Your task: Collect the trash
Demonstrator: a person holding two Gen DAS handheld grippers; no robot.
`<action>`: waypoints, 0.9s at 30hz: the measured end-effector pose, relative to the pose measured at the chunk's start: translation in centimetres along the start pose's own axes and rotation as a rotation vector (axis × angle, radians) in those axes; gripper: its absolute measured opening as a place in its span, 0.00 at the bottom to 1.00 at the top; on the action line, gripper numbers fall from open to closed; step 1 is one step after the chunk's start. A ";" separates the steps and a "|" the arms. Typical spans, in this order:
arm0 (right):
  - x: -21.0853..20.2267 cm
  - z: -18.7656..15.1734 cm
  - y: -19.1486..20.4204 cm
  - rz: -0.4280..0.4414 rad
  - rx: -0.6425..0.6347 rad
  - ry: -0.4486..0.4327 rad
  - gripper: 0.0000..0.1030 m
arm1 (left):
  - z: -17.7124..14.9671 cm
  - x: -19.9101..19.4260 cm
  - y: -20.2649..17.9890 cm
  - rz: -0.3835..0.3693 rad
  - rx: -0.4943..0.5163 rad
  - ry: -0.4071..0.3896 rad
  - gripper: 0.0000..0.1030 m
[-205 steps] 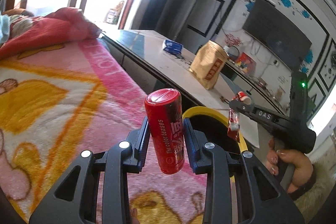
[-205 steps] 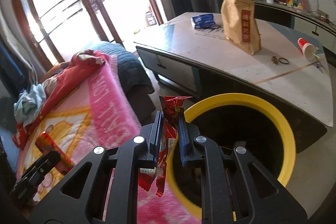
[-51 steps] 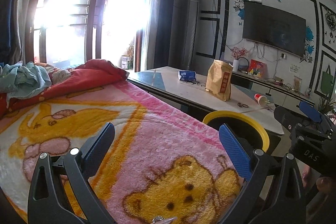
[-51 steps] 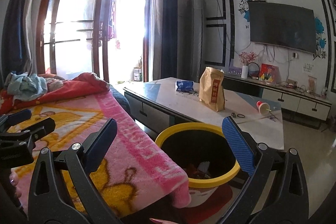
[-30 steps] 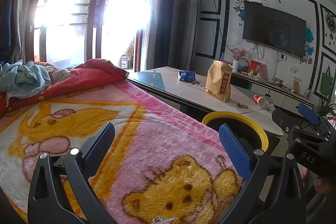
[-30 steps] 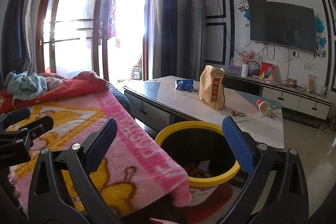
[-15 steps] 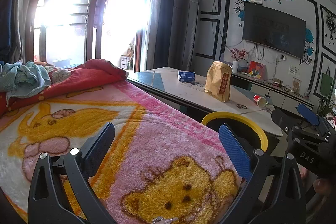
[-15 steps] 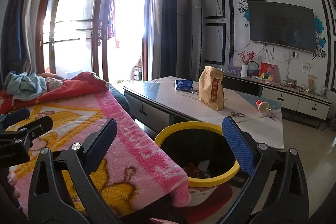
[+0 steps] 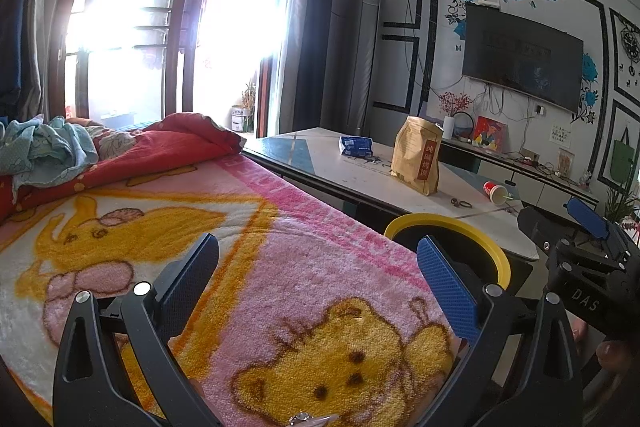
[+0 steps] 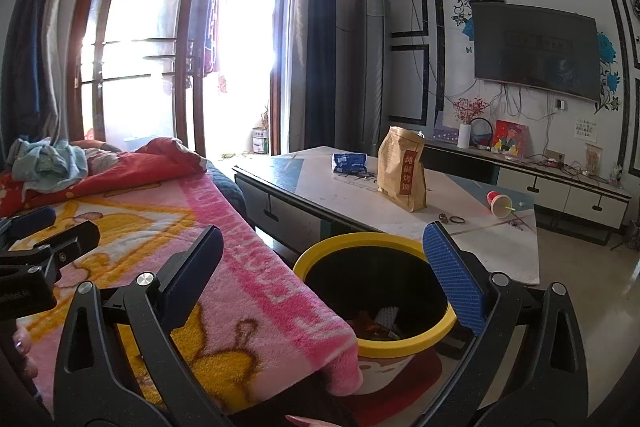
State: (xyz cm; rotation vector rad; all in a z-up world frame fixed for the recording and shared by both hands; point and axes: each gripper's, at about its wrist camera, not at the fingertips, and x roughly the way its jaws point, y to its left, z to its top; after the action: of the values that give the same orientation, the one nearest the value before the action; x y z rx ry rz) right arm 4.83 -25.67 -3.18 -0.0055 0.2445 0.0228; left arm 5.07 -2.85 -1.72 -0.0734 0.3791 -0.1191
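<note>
Both grippers, left point(image 9: 318, 275) and right point(image 10: 320, 265), now hang with jaws wide apart and empty; the can and wrapper they carried seconds ago are gone, and litter lies in the bin point(image 10: 440, 329). A cup point(image 10: 498, 203) remains on the table point(image 10: 404, 227).

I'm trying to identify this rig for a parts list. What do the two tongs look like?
Both left tongs and right tongs are black, with triangular cut-out arms, silver screws and blue textured pads. The right one's body bears white "DAS" lettering. No cables or sleeves show.
</note>
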 end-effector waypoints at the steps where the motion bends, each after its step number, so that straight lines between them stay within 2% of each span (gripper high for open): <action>1: 0.0 0.0 0.0 -0.001 -0.001 0.000 0.89 | 0.0 0.0 0.0 0.000 0.000 0.000 0.94; 14: -0.2 0.7 -0.2 0.003 0.006 -0.018 0.89 | -0.4 -0.3 0.0 -0.008 -0.014 0.016 0.94; 16: -0.2 1.4 0.1 0.018 0.018 -0.028 0.89 | -0.5 -0.5 0.6 -0.011 -0.030 0.022 0.94; 20: 0.4 3.3 2.9 0.126 0.019 -0.013 0.89 | -0.4 -1.4 3.9 0.011 -0.106 0.061 0.94; 22: 0.7 4.2 6.3 0.231 -0.015 -0.009 0.89 | -0.3 -2.4 6.5 0.060 -0.135 0.066 0.94; 24: 1.1 4.8 9.8 0.339 -0.035 0.011 0.89 | -0.3 -4.4 10.7 0.174 -0.178 0.054 0.94; 25: 1.6 5.1 12.6 0.422 -0.038 0.047 0.89 | -0.3 -5.1 12.4 0.218 -0.196 0.051 0.94; 27: 2.6 5.2 18.4 0.566 -0.064 0.154 0.89 | -0.8 -7.9 18.2 0.396 -0.255 0.044 0.94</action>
State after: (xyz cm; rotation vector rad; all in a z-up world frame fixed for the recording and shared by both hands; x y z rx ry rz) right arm 8.17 -7.21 1.17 -0.0017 0.3931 0.5952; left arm -0.60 16.13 -1.25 -0.2458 0.4450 0.3205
